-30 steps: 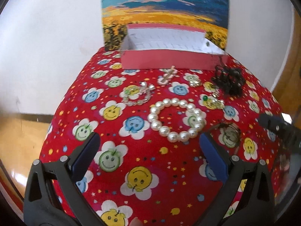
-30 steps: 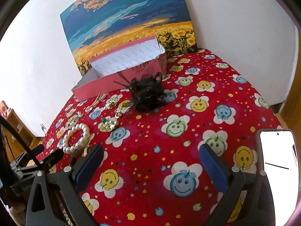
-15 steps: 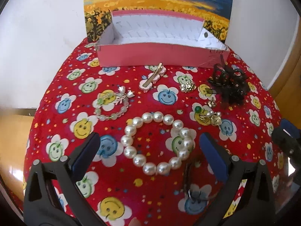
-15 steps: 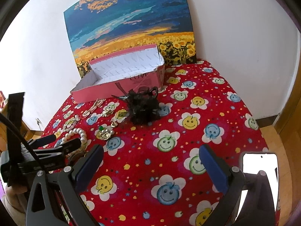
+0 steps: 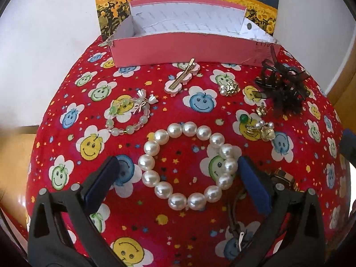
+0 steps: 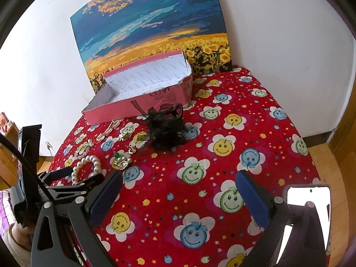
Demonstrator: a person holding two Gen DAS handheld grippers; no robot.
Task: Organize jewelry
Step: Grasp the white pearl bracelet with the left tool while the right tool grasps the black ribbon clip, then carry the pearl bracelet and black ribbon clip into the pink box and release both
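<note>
Left wrist: our left hand-held gripper is spread wide and empty, its blue pads flanking the pearl bracelet on the smiley-print table; the right pad sits just beside the pearls. Pink box at 12 o'clock, green bead bracelet at 10.

Right wrist: right hand-held gripper released, over bare cloth. Pearl bracelet at 9 o'clock, black hair clip at 12.

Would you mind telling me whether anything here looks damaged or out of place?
The pink cardboard box looks damaged: the top edge of its front wall is ragged and torn near the right corner. The jewelry, including the white pearl bracelet, lies loose on the red smiley-print cloth, not yet boxed.
</note>
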